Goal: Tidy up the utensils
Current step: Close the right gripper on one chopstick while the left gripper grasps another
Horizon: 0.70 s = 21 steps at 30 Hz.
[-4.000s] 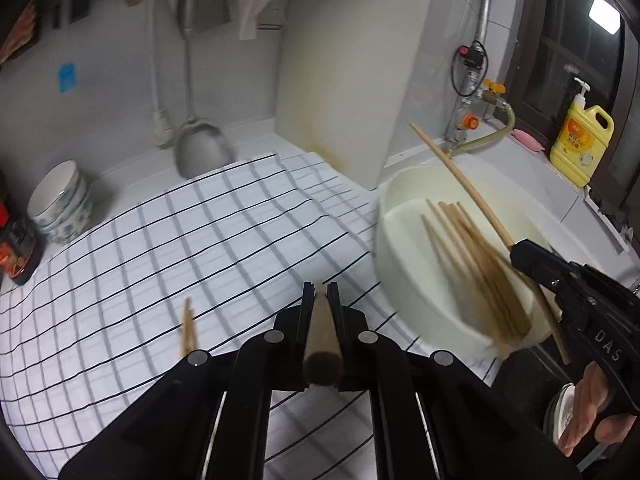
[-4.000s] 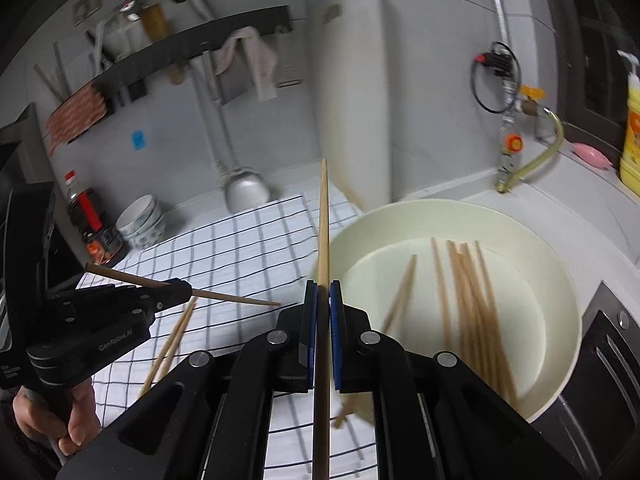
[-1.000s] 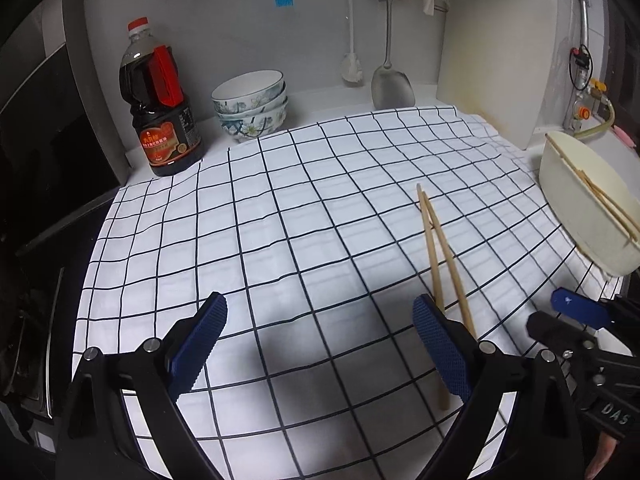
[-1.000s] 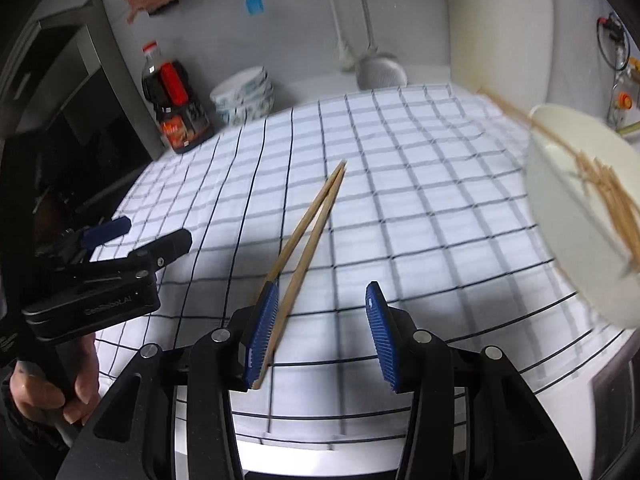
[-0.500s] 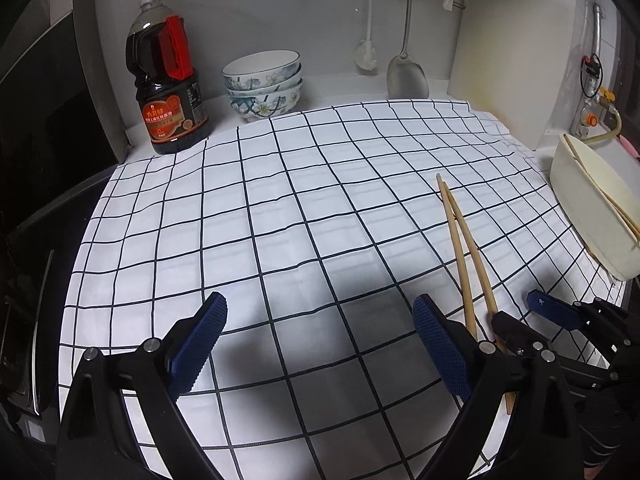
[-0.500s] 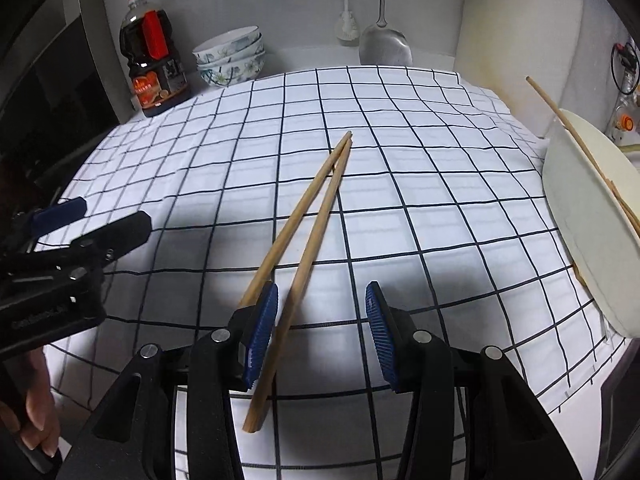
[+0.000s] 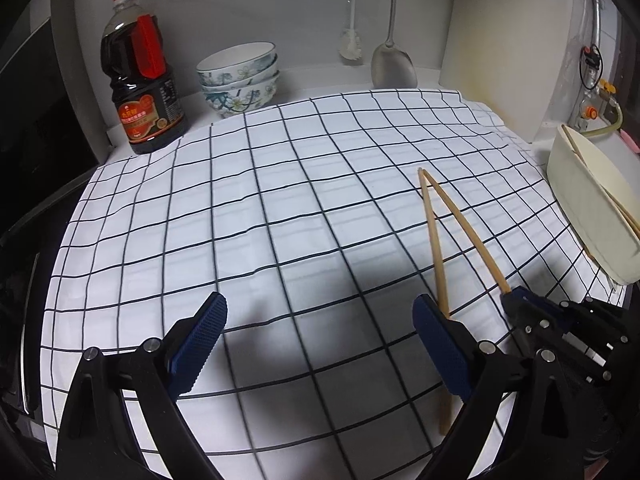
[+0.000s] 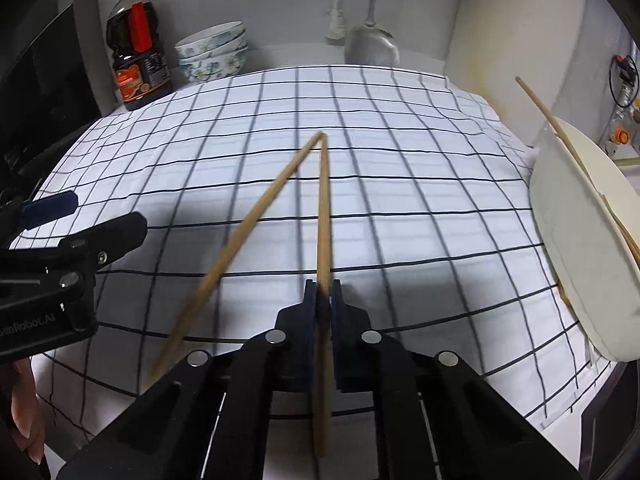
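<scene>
Two wooden chopsticks lie on the checked cloth [image 7: 280, 208] with their far tips touching. My right gripper [image 8: 322, 290] is shut on the right chopstick [image 8: 323, 208] near its thick end; it also shows in the left wrist view [image 7: 466, 232]. The other chopstick [image 8: 240, 240] lies loose to its left, and in the left wrist view [image 7: 434, 248] it passes by my right fingertip. My left gripper [image 7: 318, 332] is open and empty above the cloth's near part. A cream basin [image 8: 580, 240] at the right holds several more chopsticks [image 8: 548, 120].
A soy sauce bottle [image 7: 138, 76] and stacked bowls [image 7: 240, 78] stand at the back left. A metal spatula [image 7: 392, 62] hangs on the wall. A white cutting board [image 7: 508, 40] leans at the back right. The stove edge is at the left.
My right gripper has closed on the right chopstick, which has swung away from the other at the near end. My left gripper stays open and has moved slightly closer.
</scene>
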Motion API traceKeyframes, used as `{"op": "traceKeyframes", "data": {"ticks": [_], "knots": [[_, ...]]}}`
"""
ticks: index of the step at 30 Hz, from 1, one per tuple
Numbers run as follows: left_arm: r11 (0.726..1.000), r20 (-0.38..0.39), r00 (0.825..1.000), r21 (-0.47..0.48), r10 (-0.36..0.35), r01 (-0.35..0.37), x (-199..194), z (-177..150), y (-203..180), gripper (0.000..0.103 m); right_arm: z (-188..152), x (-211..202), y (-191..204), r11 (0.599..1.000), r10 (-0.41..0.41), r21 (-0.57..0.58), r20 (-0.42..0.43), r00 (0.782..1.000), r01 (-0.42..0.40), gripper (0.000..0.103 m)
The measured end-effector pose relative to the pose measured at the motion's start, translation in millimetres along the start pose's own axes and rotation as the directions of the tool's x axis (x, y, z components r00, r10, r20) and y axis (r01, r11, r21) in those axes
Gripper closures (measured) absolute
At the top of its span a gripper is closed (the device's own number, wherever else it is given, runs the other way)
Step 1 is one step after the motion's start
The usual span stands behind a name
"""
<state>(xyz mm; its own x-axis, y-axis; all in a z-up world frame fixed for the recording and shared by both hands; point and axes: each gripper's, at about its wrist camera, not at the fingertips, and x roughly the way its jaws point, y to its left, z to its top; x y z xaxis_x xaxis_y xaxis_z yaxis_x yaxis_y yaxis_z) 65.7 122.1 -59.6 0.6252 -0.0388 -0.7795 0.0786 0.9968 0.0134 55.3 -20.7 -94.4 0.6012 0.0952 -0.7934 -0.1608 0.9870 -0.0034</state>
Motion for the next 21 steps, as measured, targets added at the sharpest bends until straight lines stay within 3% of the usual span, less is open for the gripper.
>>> {"op": "traceKeyframes", "data": {"ticks": [10,13,15,21], "knots": [[0.999,-0.029,0.999,0.039,0.034,-0.033,23.1,7.5,-34.4,0.011,-9.1,-7.6,-60.9,0.998,0.000,0.070,0.009,1.000,0.000,0.096],[0.998,-0.039,0.998,0.042,0.042,-0.041,29.9,9.1,-41.2,0.011,-8.1,-8.2,-66.0,0.997,0.025,0.068,0.010,1.000,-0.026,0.096],[0.998,-0.045,0.998,0.049,0.052,-0.050,33.9,9.3,-44.6,0.011,-6.1,-6.8,-65.0,0.999,0.019,0.044,0.009,1.000,-0.019,0.087],[0.996,-0.040,0.996,0.054,0.078,-0.076,42.6,8.3,-51.5,0.009,-2.3,-0.8,-61.7,1.000,0.001,-0.028,0.016,1.000,-0.001,0.085]]}}
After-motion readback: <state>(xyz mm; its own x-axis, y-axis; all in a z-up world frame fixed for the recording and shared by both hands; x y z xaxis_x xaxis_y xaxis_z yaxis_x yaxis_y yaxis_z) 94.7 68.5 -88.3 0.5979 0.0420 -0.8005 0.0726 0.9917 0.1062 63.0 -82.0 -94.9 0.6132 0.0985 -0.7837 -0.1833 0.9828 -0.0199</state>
